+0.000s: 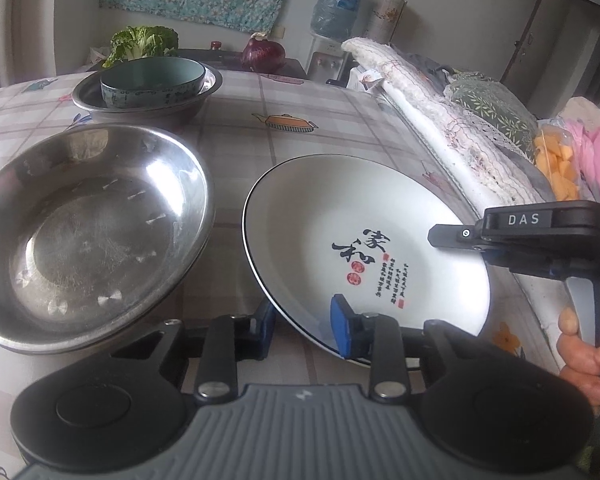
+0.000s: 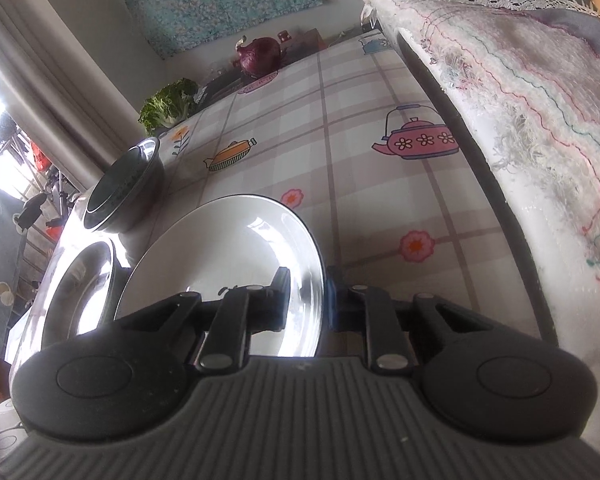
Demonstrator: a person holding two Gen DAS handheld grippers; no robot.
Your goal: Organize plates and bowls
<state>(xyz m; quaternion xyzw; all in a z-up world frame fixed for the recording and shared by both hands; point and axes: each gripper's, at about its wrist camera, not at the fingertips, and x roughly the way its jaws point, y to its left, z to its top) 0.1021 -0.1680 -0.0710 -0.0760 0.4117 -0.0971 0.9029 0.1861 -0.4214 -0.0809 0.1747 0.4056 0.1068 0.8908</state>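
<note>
Both claws clamp the white printed plate [image 1: 352,240]: left claw [image 1: 306,328] on its near rim, right claw [image 2: 326,300] on its right rim. Plate tilted off the desk [image 1: 300,100]. Likely next: lift it level toward the steel basin [image 1: 92,232].

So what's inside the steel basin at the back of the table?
A teal bowl sits upright inside the steel basin, its rim standing above the basin's. The basin's floor beneath the bowl is covered, so anything under it cannot be seen.

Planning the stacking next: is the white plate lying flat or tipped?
Tipped: the white plate has its left edge raised off the tablecloth, rim pinched by both claws.
</note>
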